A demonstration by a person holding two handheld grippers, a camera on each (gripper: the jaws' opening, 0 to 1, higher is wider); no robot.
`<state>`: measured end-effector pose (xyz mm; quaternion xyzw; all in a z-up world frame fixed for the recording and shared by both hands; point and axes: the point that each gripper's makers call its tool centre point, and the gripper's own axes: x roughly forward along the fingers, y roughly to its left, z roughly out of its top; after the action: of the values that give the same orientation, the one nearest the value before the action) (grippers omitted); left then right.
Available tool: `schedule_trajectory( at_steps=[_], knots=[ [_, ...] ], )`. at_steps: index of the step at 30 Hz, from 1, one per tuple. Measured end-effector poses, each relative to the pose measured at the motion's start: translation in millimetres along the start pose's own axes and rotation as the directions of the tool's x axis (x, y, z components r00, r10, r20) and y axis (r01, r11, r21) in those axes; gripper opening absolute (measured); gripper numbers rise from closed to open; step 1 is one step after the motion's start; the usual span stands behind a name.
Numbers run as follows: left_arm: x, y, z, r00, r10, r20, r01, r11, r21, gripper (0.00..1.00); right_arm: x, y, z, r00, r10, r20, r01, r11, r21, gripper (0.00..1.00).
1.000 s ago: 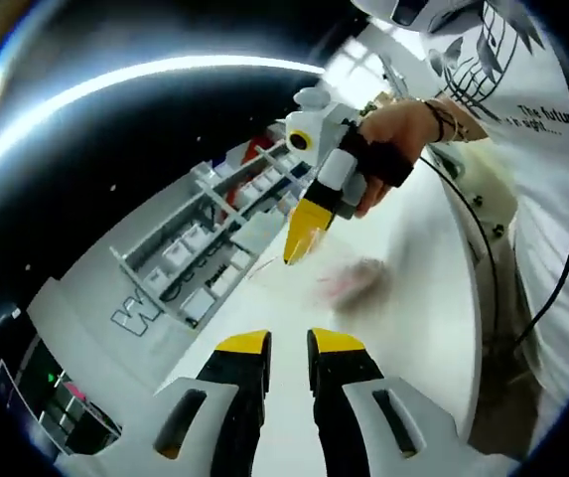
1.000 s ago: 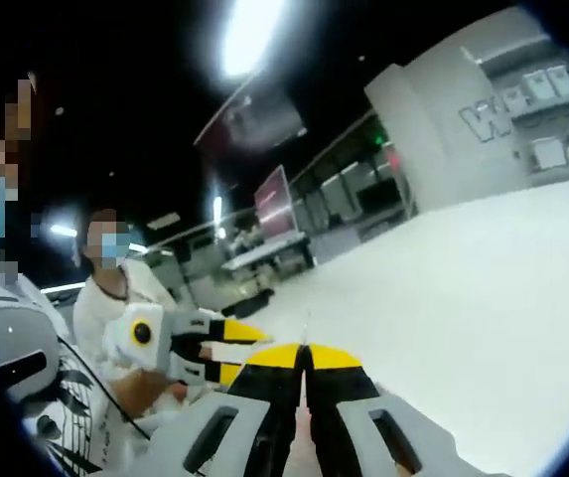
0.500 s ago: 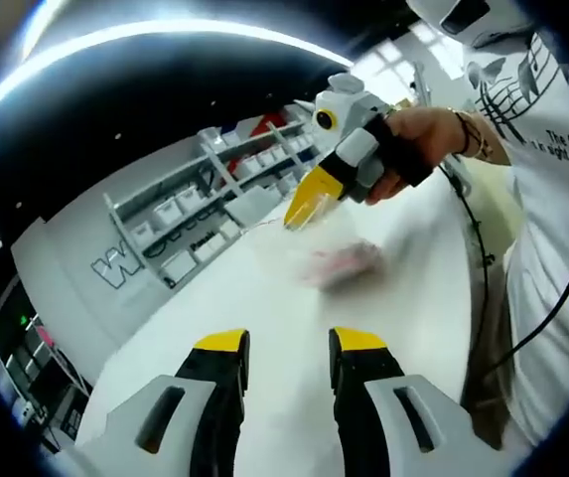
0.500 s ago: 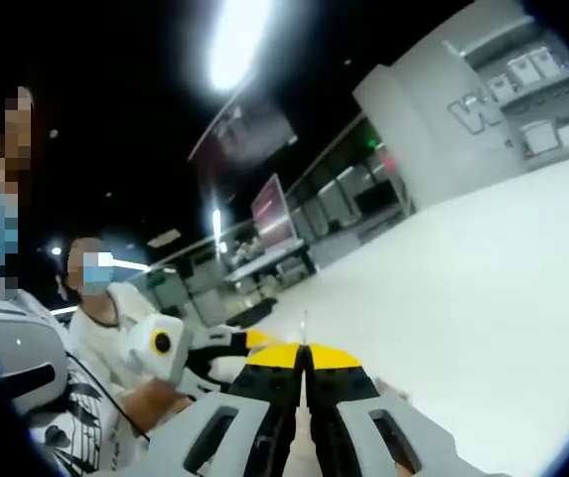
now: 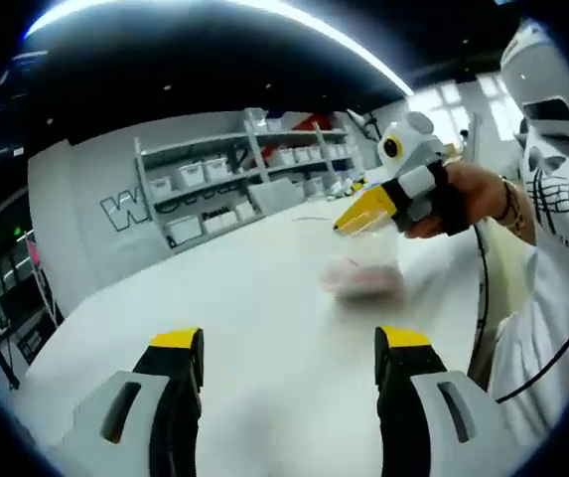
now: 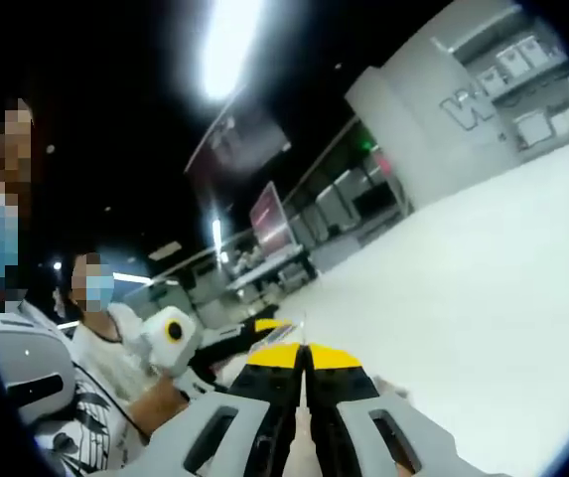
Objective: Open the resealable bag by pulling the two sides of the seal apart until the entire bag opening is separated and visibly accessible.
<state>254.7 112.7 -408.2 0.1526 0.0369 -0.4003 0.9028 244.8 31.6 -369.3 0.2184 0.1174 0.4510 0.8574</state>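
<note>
1 bag (image 5: 361, 260) hangs lengthwise from right gripper (image 5: 355, 223).

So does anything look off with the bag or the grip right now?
Only one side is held: the right hand-held gripper pinches the bag by its top edge, so it dangles above the table, while the left hand-held gripper is open and apart.

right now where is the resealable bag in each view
Left gripper view: the resealable bag hangs right of centre, its top pinched in the right tongs, above the white table.
Right gripper view: a thin edge of the bag shows between that view's own shut tongs.
Shared landmark: the white storage shelves.
</note>
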Motion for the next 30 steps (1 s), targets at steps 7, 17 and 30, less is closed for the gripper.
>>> schedule_trajectory(
  at_steps=[7, 17, 30],
  knots=[
    [-2, 8.1, -3.8, 1.000, 0.025, -0.006, -0.025, 0.998, -0.059, 0.88, -1, 0, 3.0, 1.000, 0.005, 0.013, -0.006, 1.000, 0.019, 0.00],
    [-10, 21.3, -10.9, 0.998, 0.057, -0.033, -0.063, 0.976, -0.207, 1.00, -7, 0, 18.0, 0.999, 0.002, 0.043, -0.002, 1.000, 0.012, 0.00],
    [-17, 30.4, -19.6, 0.993, 0.103, -0.065, -0.115, 0.968, -0.224, 1.00, -7, 3, 30.6, 0.998, 0.001, 0.058, -0.001, 1.000, -0.006, 0.00]
  ],
)
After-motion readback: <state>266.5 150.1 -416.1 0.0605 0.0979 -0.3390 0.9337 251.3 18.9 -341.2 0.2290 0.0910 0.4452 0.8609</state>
